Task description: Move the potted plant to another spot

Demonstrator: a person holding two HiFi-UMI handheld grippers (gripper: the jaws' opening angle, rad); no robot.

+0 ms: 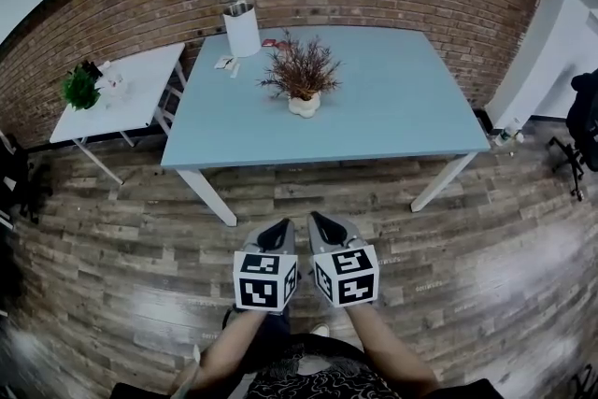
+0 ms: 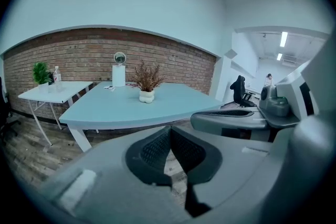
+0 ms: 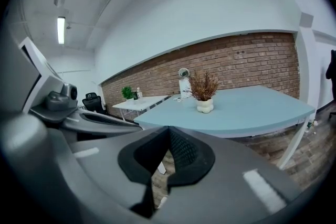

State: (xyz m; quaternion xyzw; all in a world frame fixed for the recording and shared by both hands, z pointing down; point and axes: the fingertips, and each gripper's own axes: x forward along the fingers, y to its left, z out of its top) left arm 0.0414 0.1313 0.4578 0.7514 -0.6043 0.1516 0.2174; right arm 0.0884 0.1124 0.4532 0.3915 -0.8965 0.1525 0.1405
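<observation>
Brownish potted plant [image 1: 301, 75] in white pot [image 1: 304, 106] stands upright on blue table [image 1: 402, 112].

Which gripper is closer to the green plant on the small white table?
Left. The left gripper hangs over the floor, far from the green plant and to its right in the head view; the right gripper is beside it, farther right.

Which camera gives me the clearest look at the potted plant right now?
The head view: the potted plant appears largest there, unobstructed, with its spot on the blue table plain. Both gripper views also show it whole, but smaller and from the side, far across the table.
</observation>
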